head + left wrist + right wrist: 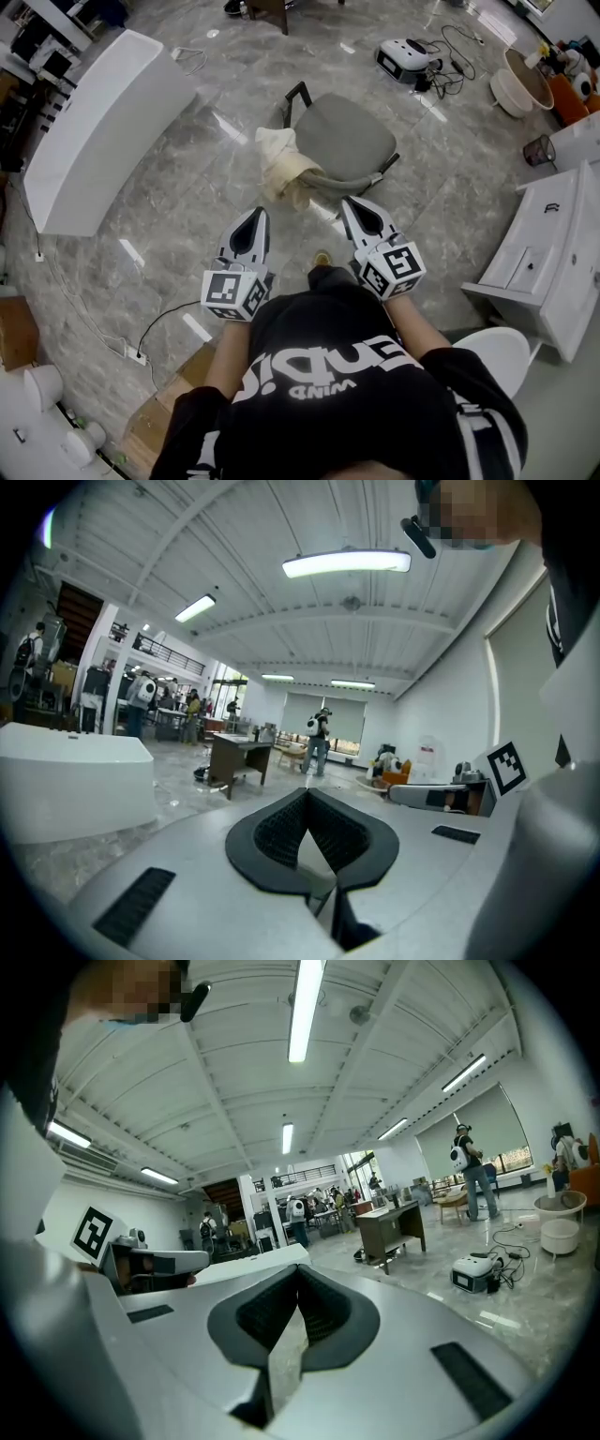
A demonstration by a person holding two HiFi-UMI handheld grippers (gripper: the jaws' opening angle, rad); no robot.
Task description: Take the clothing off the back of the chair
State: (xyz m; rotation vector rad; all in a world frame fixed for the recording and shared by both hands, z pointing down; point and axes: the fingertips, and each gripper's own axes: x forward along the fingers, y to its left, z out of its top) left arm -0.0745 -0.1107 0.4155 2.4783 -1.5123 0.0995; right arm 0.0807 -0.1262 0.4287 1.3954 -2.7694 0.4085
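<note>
In the head view a grey-seated office chair stands on the marble floor ahead of me. A cream piece of clothing hangs over its back, on the side nearest me. My left gripper points at the chair from just below and left of the clothing, jaws shut and empty. My right gripper sits beside the chair's near right corner, also shut with nothing in it. Neither touches the clothing. Both gripper views look level across the hall, over shut jaws; the chair does not show in them.
A long white bench lies at the left and a white cabinet at the right. A white device with cables, a round basin and a wire bin sit beyond the chair. Cardboard boxes and a power strip lie near my left.
</note>
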